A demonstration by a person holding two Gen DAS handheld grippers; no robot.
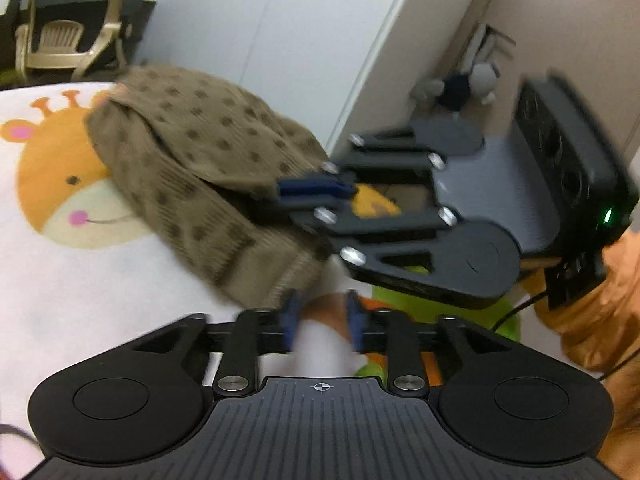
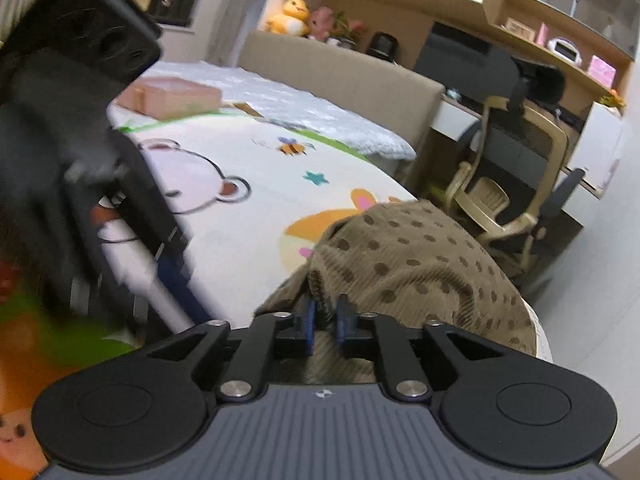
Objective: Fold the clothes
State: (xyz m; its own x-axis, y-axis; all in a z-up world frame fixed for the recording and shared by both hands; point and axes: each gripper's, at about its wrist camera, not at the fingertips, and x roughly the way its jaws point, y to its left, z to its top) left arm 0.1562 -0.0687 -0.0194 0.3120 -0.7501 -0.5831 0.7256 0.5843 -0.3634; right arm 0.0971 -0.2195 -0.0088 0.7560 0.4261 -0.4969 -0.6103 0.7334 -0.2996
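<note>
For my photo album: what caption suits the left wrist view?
Left gripper, jaws apart, hovers beside a brown dotted garment on a giraffe-print blanket.

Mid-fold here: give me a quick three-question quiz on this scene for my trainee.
1. True or false: the left hand-held gripper is clamped on the dotted brown garment.
2. Which animal is printed on the blanket beside the garment? A giraffe, B elephant, C cat.
3. What furniture stands past the blanket's far edge in the right wrist view?
Key: 1 false, its jaws stand apart with nothing between them; 2 A, the giraffe; 3 a beige chair.
</note>
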